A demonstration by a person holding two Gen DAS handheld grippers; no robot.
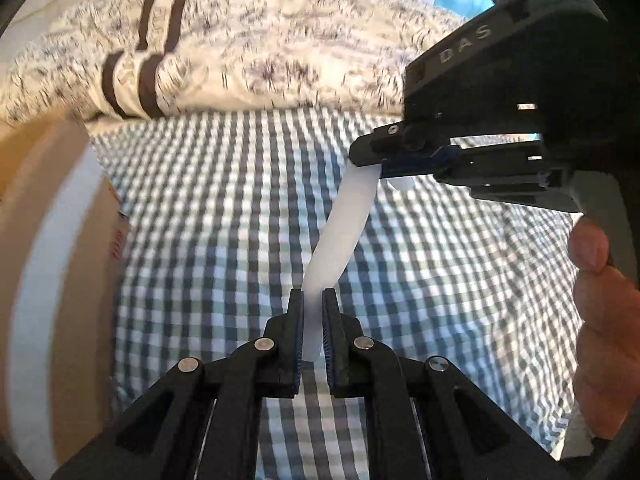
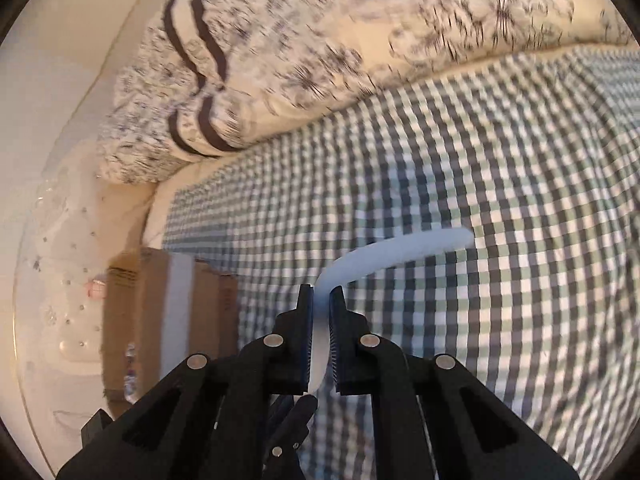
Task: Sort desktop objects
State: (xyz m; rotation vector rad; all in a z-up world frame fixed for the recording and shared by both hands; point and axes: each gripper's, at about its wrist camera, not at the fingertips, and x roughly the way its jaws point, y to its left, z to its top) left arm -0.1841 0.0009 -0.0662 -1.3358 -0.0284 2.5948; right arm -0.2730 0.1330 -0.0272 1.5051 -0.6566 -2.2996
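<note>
1. A flat white strip, smooth and band-like with no markings visible, hangs in the air above a bed covered by a checked sheet in dark and pale squares.
2. The left gripper has its jaws clamped on one end of the strip; the band passes between the two blue-lined pads and runs on up and away from the camera.
3. The right gripper reaches in from the upper right of the left wrist view, and its jaws are closed on the far end of the same strip. A hand holds its handle at the right edge.
4. In the right wrist view the right gripper pinches the strip between its pads, and the free length curves off to the right above the checked sheet.
5. A speckled quilt with dark brown stripes lies bunched along the far side of the bed.
6. A cardboard box sealed with a pale tape band sits at the left, beside the bed's edge.
7. Both views are motion-blurred, so finer details are unclear.
</note>
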